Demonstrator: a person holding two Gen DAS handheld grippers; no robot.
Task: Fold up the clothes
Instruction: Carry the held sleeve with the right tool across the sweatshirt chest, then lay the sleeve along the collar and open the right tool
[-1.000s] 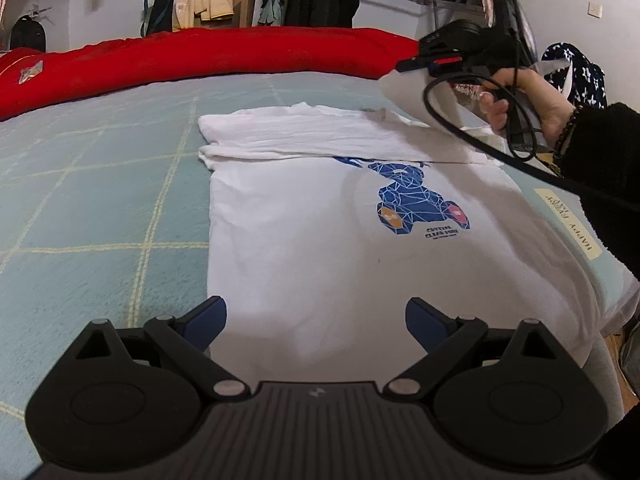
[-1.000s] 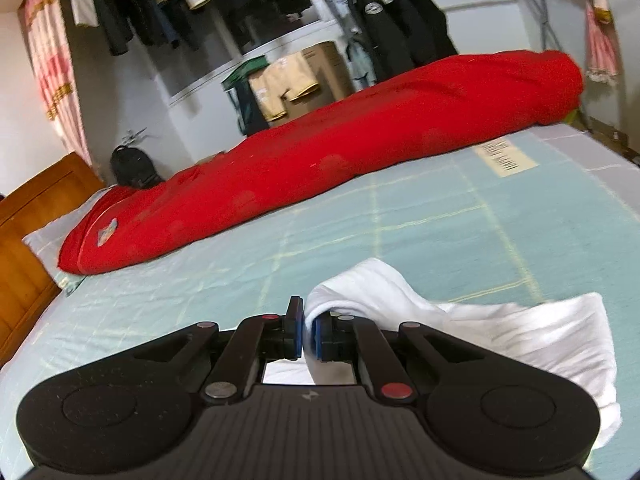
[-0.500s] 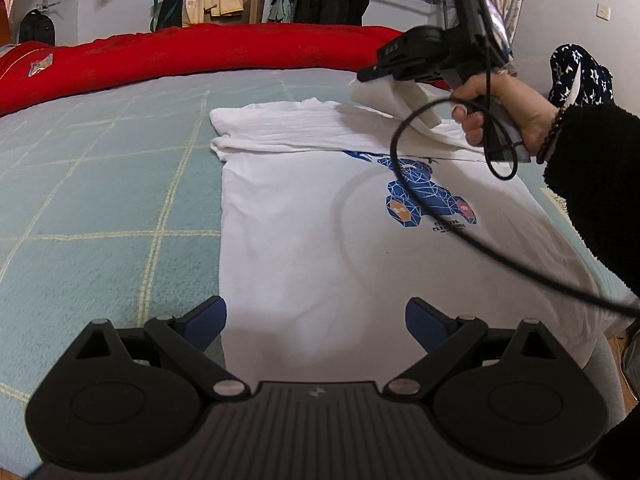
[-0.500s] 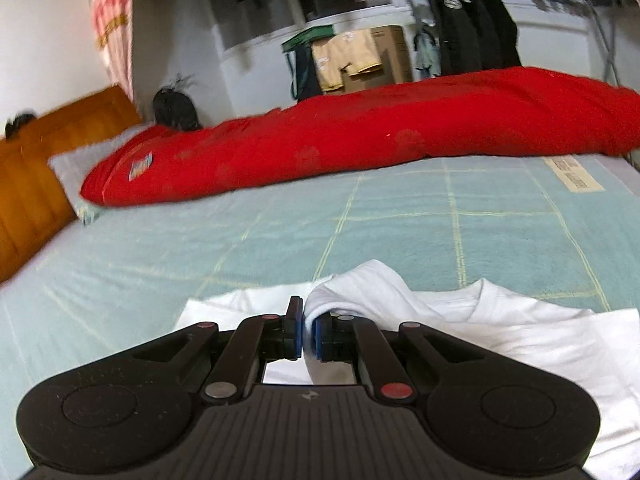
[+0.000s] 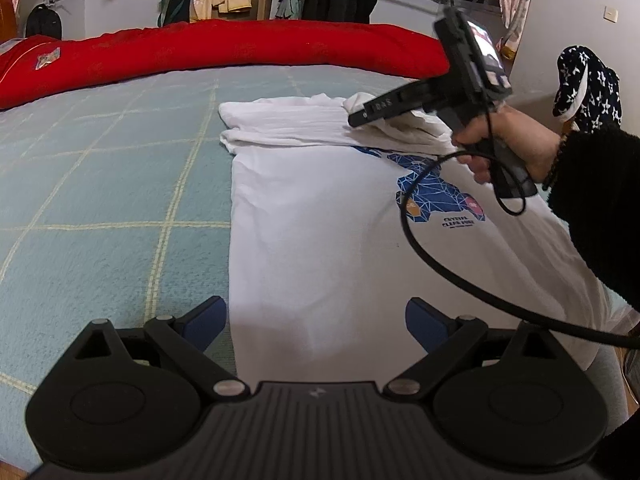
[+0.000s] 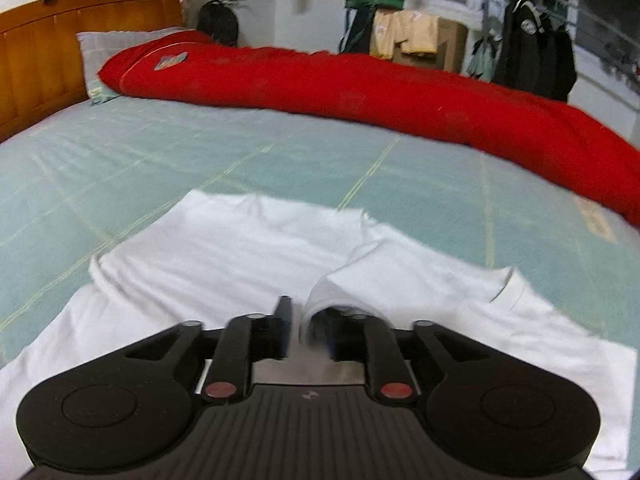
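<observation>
White fabric fills our view: the T-shirt [image 5: 320, 208] lies flat on the pale green checked bedspread [image 5: 100, 184], its far end folded into a band, with the red duvet [image 5: 224, 52] well beyond it. Our left gripper [image 5: 316, 322] hangs spread wide over the near hem, holding nothing. Our right gripper [image 6: 310, 330] sits over the folded end, slightly parted and blurred, a fold of sleeve [image 6: 360, 276] between its fingers.

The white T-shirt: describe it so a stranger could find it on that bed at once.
Start at the wide bed with the pale green checked sheet and the long red quilt along its far side. Nearer than the quilt, the white T-shirt lies spread flat. It alone is white and carries a blue geometric bear print on its chest.
</observation>
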